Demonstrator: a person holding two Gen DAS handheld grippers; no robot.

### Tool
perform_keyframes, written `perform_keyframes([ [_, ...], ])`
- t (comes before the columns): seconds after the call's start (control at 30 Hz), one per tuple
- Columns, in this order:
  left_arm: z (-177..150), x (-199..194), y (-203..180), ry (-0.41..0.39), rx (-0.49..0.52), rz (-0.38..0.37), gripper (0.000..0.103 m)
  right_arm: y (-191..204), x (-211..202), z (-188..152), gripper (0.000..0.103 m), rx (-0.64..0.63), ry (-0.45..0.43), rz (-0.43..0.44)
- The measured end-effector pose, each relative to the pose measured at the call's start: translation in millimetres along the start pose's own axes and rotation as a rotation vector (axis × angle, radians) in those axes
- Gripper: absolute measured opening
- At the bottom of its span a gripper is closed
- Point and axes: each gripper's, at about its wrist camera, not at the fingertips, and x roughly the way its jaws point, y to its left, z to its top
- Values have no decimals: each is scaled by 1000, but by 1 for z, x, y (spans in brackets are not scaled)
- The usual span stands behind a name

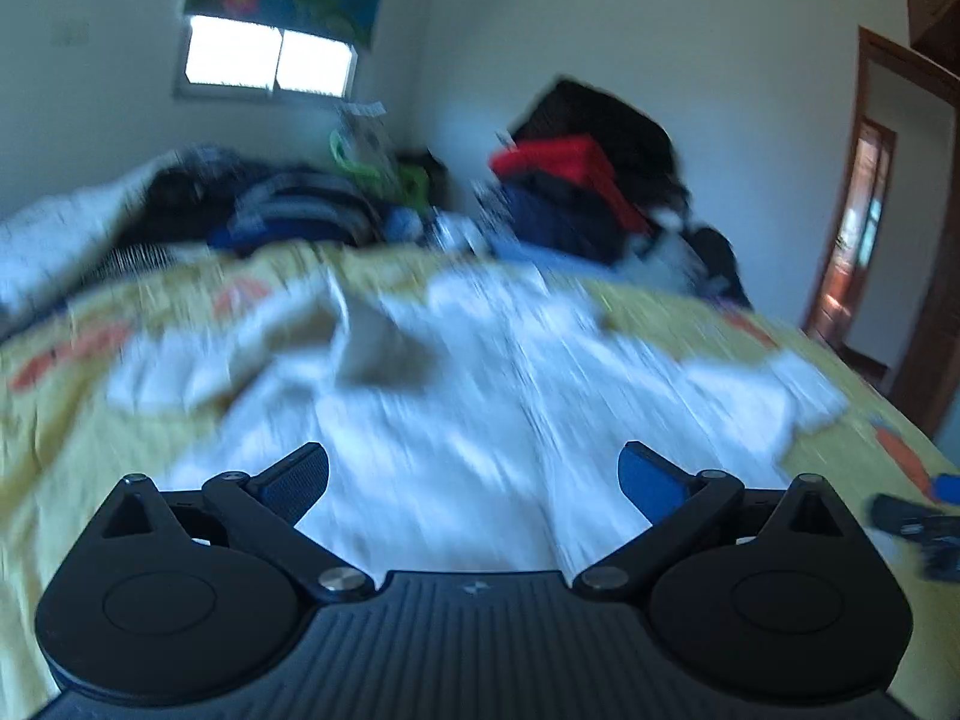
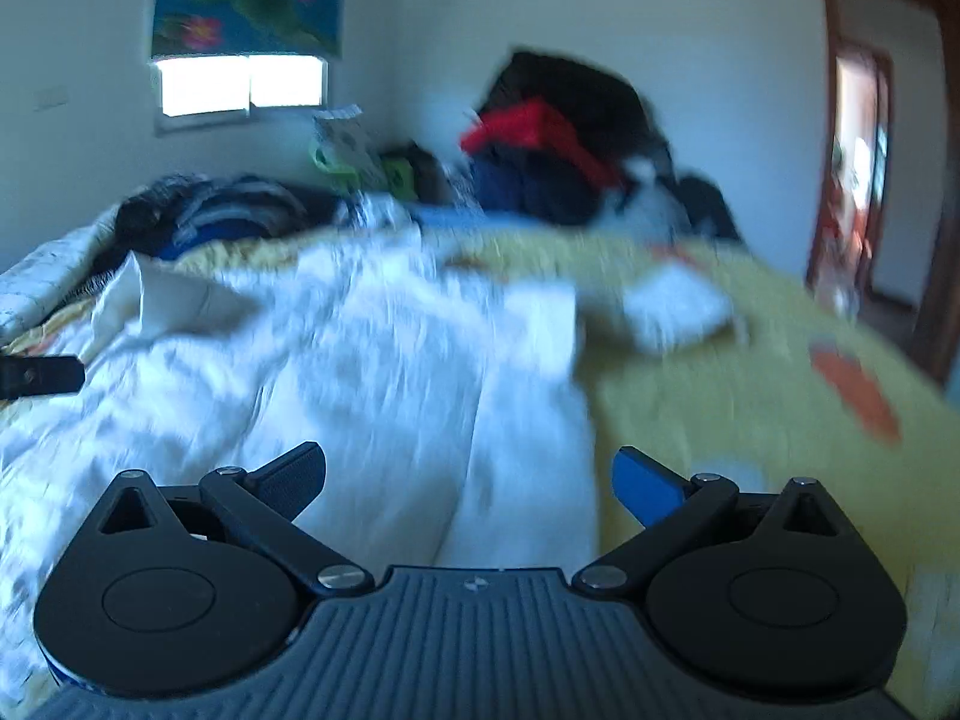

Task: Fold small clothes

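Observation:
A white garment [image 1: 480, 384] lies spread and rumpled on a yellow patterned bedspread [image 1: 54, 420]; both views are motion-blurred. My left gripper [image 1: 474, 480] is open and empty, held just above the garment's near part. My right gripper [image 2: 468, 480] is open and empty above the garment's [image 2: 336, 372] right edge, where it meets the bedspread [image 2: 750, 420]. The right gripper shows as a dark shape at the right edge of the left wrist view [image 1: 918, 528], and the left one at the left edge of the right wrist view [image 2: 36, 375].
A heap of dark, striped and red clothes [image 1: 576, 192] is piled along the far side of the bed against the wall. A small white folded item [image 2: 678, 306] lies on the bedspread to the right. A window [image 1: 267, 57] is behind, a doorway [image 1: 864, 228] at right.

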Motion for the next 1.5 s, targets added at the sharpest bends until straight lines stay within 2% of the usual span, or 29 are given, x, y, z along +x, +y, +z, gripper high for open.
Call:
perform_keyframes([
  [0.13, 35, 55, 9, -40, -76, 3, 103, -24, 58, 48, 103, 22, 18, 84],
  [0.3, 61, 143, 15, -32, -193, -21, 103, -37, 151, 100, 103, 73, 69, 215],
  [0.47, 73, 241, 9, -23, -210, -25, 103, -34, 260, 142, 103, 149, 109, 333],
  [0.57, 72, 289, 6, -7, -190, -30, 103, -37, 338, 162, 102, 255, 181, 392],
  [0.67, 59, 316, 5, -8, -153, -46, 103, -46, 415, 174, 103, 394, 249, 409],
  [0.73, 47, 327, 8, 10, -153, -60, 103, -55, 457, 171, 103, 492, 293, 416],
  [0.83, 41, 336, 15, 80, -198, -86, 103, -68, 515, 160, 102, 658, 371, 403],
  [0.87, 40, 334, 19, 66, -215, -98, 103, -71, 532, 155, 97, 720, 396, 420],
  [0.93, 39, 338, 22, 61, -239, -112, 103, -71, 555, 148, 90, 784, 425, 462],
  [1.03, 38, 340, 25, 73, -255, -118, 103, -60, 581, 146, 81, 788, 454, 502],
  [1.1, 38, 340, 25, 75, -258, -120, 103, -49, 593, 148, 65, 757, 470, 500],
  [1.13, 39, 340, 25, 75, -259, -122, 103, -45, 595, 150, 60, 749, 462, 497],
  [1.17, 39, 339, 25, 77, -260, -122, 103, -41, 600, 153, 48, 745, 459, 499],
  [1.2, 39, 340, 25, 80, -261, -121, 103, -38, 605, 155, 31, 740, 457, 499],
  [1.23, 39, 339, 25, 83, -262, -120, 103, -34, 609, 158, 27, 733, 459, 499],
  [1.33, 38, 339, 24, 88, -264, -117, 103, -19, 610, 171, 23, 661, 428, 504],
  [1.5, 37, 339, 25, 89, -272, -122, 103, 0, 579, 201, 18, 478, 323, 520],
])
